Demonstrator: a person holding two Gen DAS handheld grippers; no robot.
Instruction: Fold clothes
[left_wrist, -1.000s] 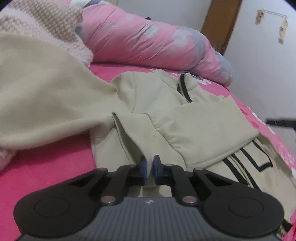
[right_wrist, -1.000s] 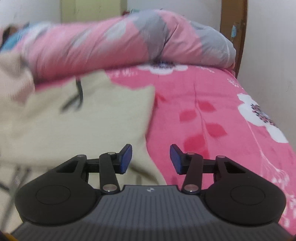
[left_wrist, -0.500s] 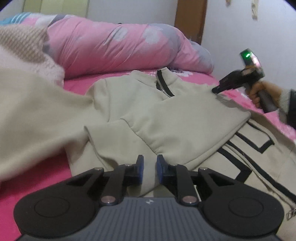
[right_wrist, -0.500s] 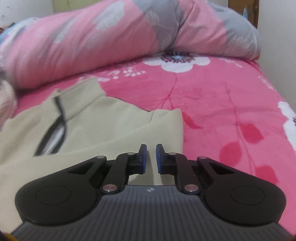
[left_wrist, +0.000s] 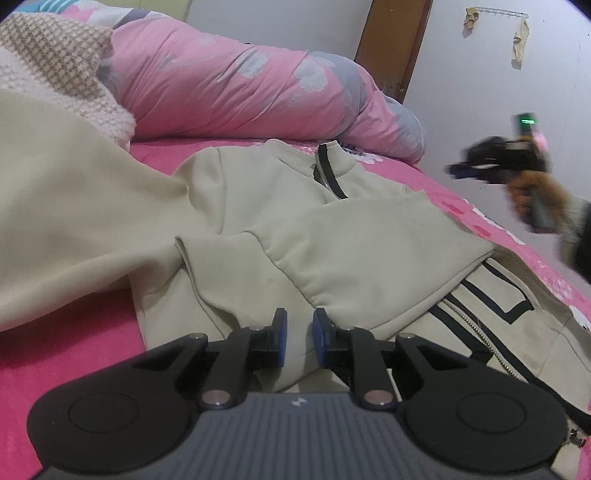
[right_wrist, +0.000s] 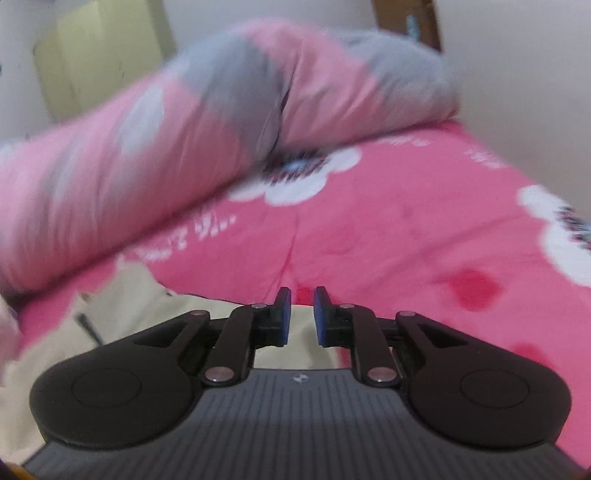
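Beige fleece is filling the near middle of the left wrist view, where one zip jacket (left_wrist: 280, 206) is lying flat on the pink bedsheet (left_wrist: 66, 354), collar pointing far and a sleeve (left_wrist: 351, 254) folded across its chest. Black stripes and a metal zipper (left_wrist: 476, 328) are showing on its right half. At the near edge, the left gripper (left_wrist: 298, 334) is hovering low over the jacket's hem, its blue pads standing a narrow gap apart with nothing pinched between them. A second beige cloth (left_wrist: 62, 206) is draping in from the left, under a knitted pink-and-brown blanket (left_wrist: 51, 66). One rolled pink floral quilt (left_wrist: 236, 88) is lying along the far side. At the far right, a hand (left_wrist: 532, 195) is holding the right gripper (left_wrist: 480, 168) in the air above the bed, blurred. In the right wrist view, this gripper's pads (right_wrist: 284, 317) are sitting slightly apart and gripping nothing, with the jacket's collar edge just below at the near left.
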